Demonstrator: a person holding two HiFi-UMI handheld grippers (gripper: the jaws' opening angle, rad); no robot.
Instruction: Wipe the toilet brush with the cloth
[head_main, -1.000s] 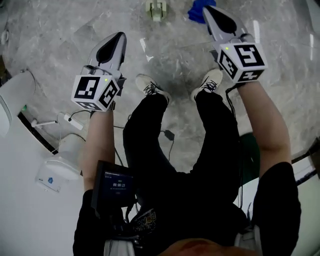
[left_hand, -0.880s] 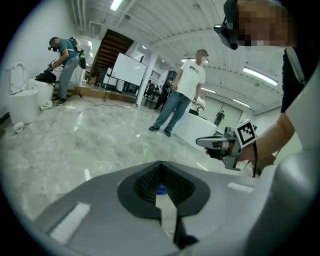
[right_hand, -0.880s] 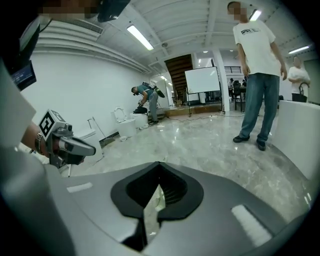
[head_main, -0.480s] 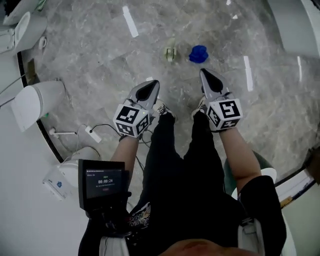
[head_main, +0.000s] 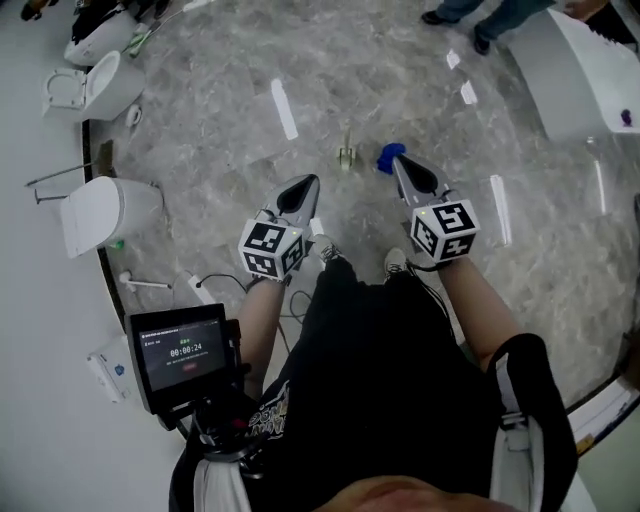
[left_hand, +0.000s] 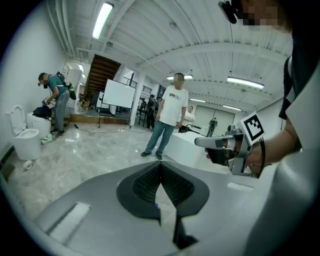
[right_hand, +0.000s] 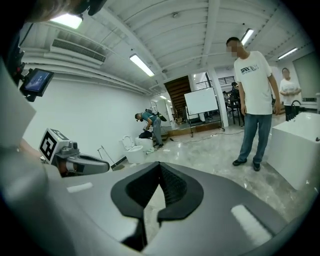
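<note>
Both my left gripper (head_main: 308, 184) and right gripper (head_main: 401, 166) are clenched empty above the floor (head_main: 220, 120), where the soft, light cloth (head_main: 384, 160) lies beside the stiff toilet brush (head_main: 346, 155), probably best gripped by its handle.

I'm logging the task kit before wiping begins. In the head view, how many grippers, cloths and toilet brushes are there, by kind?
Grey grippers, fingers shut: 2 (left gripper, right gripper)
Blue crumpled cloth: 1
Small pale toilet brush: 1
Total: 4
</note>
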